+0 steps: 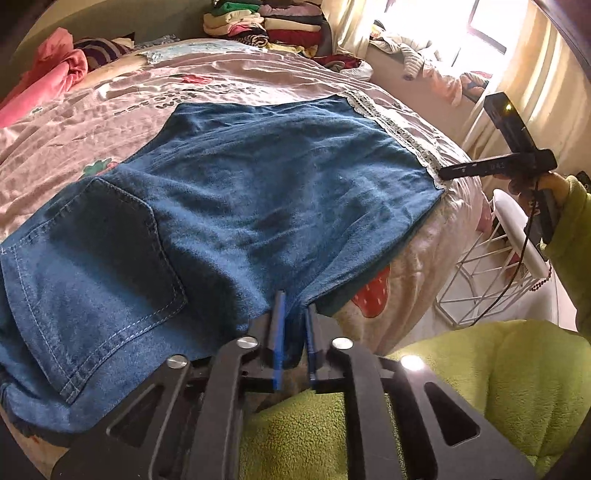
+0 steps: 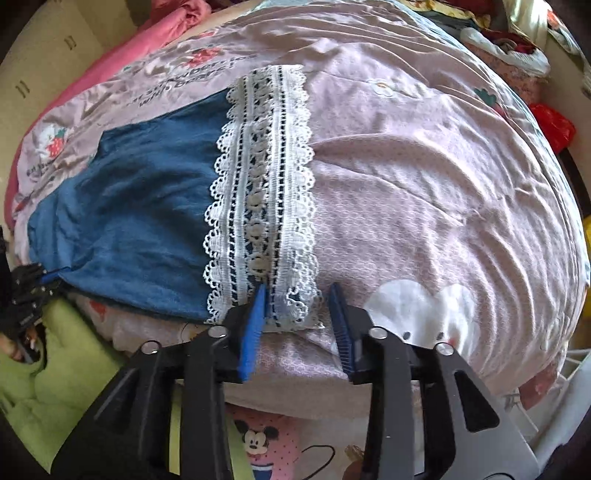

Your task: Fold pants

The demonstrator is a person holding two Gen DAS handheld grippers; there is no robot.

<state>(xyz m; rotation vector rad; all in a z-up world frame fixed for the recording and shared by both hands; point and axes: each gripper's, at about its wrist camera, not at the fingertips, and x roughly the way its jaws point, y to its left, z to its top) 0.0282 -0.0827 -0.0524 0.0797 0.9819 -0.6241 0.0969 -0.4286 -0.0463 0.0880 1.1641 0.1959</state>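
Note:
Blue denim pants (image 1: pixel 229 206) lie flat on the bed, back pocket (image 1: pixel 110 251) near me, white lace hem (image 1: pixel 402 136) at the far right. My left gripper (image 1: pixel 294 299) is shut on the pants' near edge at the crotch. In the right wrist view the pants (image 2: pixel 140 206) end in the lace hem (image 2: pixel 262 199). My right gripper (image 2: pixel 297 295) is open, its jaws astride the hem's near corner, left pad touching the lace. The right gripper also shows from outside in the left wrist view (image 1: pixel 447 173). The left gripper also shows in the right wrist view (image 2: pixel 44 277).
The bed has a pink printed cover (image 2: pixel 424 177). Folded clothes (image 1: pixel 280 26) are stacked at the far end, a pink blanket (image 1: pixel 48 77) at the far left. A white wire stool (image 1: pixel 495 266) stands right of the bed. My green fleece sleeve (image 1: pixel 461 387) is near.

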